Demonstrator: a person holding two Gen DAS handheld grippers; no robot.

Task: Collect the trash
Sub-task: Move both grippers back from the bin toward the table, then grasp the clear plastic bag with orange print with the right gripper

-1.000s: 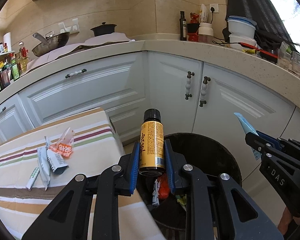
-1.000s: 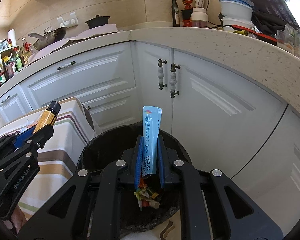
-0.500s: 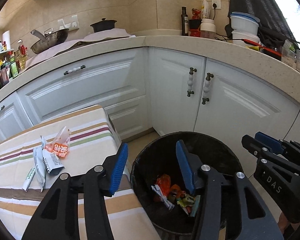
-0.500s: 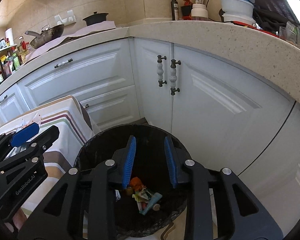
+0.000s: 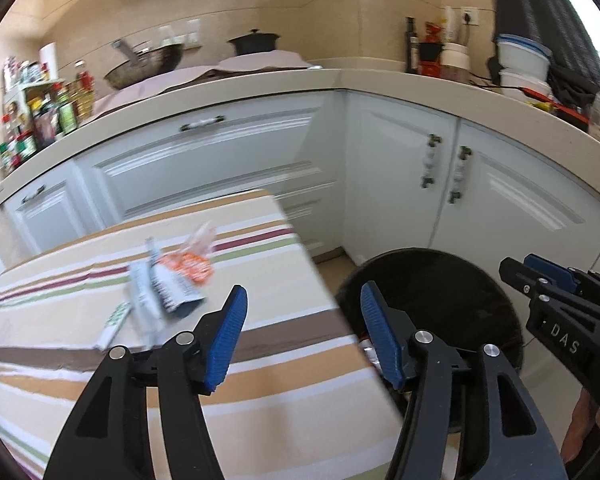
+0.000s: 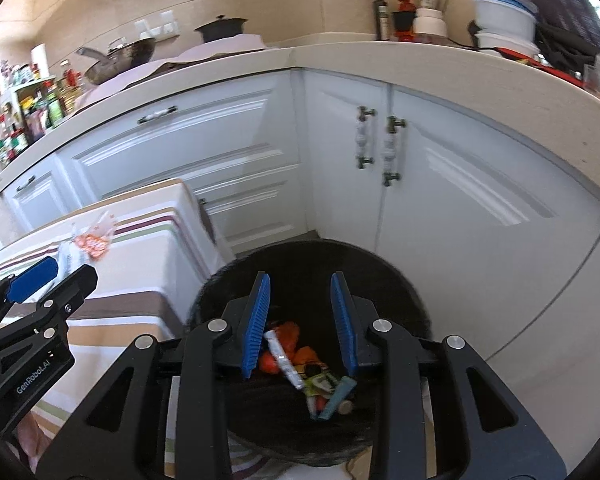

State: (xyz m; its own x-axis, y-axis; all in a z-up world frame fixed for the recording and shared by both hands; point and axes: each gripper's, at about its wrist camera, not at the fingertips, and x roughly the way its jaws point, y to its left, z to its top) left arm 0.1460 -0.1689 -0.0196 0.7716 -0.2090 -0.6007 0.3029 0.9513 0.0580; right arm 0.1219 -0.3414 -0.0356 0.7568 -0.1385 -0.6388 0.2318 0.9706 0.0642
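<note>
A black trash bin (image 6: 312, 258) stands on the floor by the white cabinets, with wrappers, a blue packet and other trash (image 6: 308, 364) inside. It also shows in the left wrist view (image 5: 432, 280). My right gripper (image 6: 300, 320) is open and empty above the bin. My left gripper (image 5: 304, 336) is open and empty over the right edge of the striped table (image 5: 260, 380). Several wrappers lie on the table: an orange-and-white packet (image 5: 192, 266), grey sachets (image 5: 156, 292) and a green-and-white strip (image 5: 114, 322).
White cabinets (image 5: 400, 184) with a beige counter (image 6: 420, 64) curve behind the bin. The counter holds a wok (image 5: 144, 64), a black pot (image 5: 254, 42), bottles and stacked containers (image 5: 522, 64). A spice rack (image 5: 36, 116) stands at the far left.
Both grippers opened and dropped the brown bottle and the blue packet into the bin. The left gripper has since swung left, toward the table and its wrappers.
</note>
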